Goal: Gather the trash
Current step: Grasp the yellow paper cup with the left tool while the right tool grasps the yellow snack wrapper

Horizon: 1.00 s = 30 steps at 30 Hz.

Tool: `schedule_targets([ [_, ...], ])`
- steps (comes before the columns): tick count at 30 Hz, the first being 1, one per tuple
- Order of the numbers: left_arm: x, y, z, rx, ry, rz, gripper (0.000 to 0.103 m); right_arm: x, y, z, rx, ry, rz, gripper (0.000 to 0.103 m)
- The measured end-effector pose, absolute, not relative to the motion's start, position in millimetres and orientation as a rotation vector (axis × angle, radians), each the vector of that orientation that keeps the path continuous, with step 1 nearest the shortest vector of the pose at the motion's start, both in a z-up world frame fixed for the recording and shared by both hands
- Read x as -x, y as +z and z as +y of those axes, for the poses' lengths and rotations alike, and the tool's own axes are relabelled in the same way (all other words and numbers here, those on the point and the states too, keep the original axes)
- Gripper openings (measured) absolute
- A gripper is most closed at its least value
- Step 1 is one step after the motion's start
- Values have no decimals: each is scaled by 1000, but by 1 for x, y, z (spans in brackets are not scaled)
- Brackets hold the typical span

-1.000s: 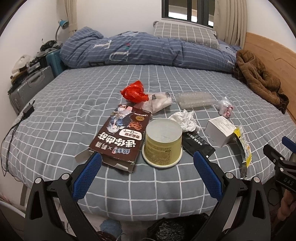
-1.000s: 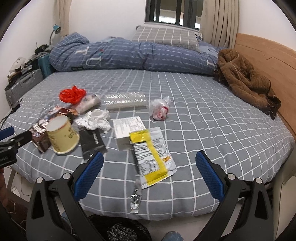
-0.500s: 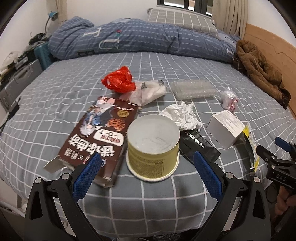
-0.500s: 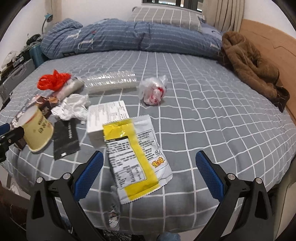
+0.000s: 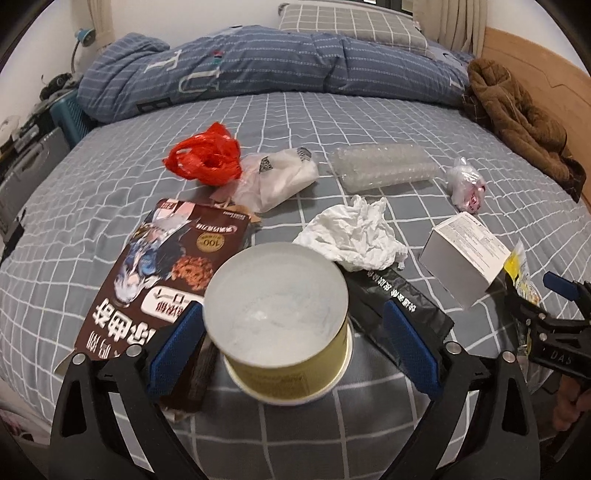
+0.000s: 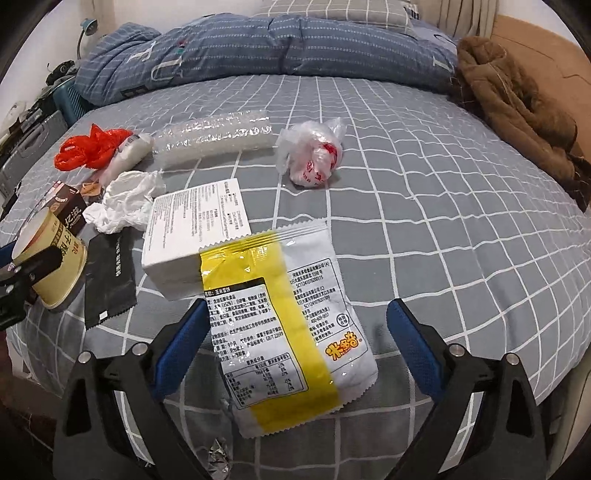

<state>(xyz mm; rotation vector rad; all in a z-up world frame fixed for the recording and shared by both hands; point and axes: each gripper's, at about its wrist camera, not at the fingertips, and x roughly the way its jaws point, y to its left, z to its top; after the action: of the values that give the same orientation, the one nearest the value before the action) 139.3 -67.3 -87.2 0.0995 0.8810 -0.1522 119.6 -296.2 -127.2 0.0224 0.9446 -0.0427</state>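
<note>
Bed (image 5: 332,122): grey sheet with a white grid; all the trash lies on its near half.
Duvet (image 5: 258,62): blue, bunched along the far side, a checked pillow (image 5: 351,22) behind it.
Coat (image 5: 517,118): brown, heaped by the wooden headboard on the right.
Brown packet (image 5: 155,266): large and flat, printed with a cartoon figure, touching the cup's left side.
Paper cup (image 5: 280,317): yellow wall, standing upside down on its rim, pale bottom up, near the bed's front edge.
Snack bag (image 6: 284,317): white and yellow, lying flat, its top edge resting over the white box (image 6: 192,236).
Clear plastic tray (image 6: 214,136): further back, between the red bag (image 5: 207,155) and the knotted clear bag (image 6: 314,155).
Crumpled tissue (image 5: 354,232): just behind the cup, above the black sachet (image 5: 399,306).
Left gripper (image 5: 291,347): jaws spread wide, one blue pad on each side of the cup, neither pressing on it.
Right gripper (image 6: 295,347): jaws wide but starting to narrow, straddling the snack bag's lower half without pinching it.
</note>
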Motion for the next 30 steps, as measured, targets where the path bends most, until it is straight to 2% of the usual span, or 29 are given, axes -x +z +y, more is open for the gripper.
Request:
schedule_targets([
  [9, -146, -89, -82, -111, -178, 861, 83, -129, -142, -306, -85, -38, 1022, 74],
  [13, -152, -96, -85, -141, -162, 868, 71, -130, -146, -307, -100, -30, 1038, 69],
  [16, -153, -98, -84, -135, -164, 868, 72, -129, -147, -306, -100, -23, 1044, 63],
  [18, -154, -98, -83, -121, -162, 865, 71, -129, -147, -305, -102, -14, 1046, 52],
  [20, -153, -99, -82, -115, -159, 860, 71, -128, -146, -302, -104, 5, 1044, 36],
  [21, -152, -99, -82, -117, -159, 857, 71, -129, -145, -302, -106, 9, 1046, 34],
  [30, -141, -89, -79, -105, -170, 839, 71, -123, -130, -296, -101, 20, 1026, 29],
])
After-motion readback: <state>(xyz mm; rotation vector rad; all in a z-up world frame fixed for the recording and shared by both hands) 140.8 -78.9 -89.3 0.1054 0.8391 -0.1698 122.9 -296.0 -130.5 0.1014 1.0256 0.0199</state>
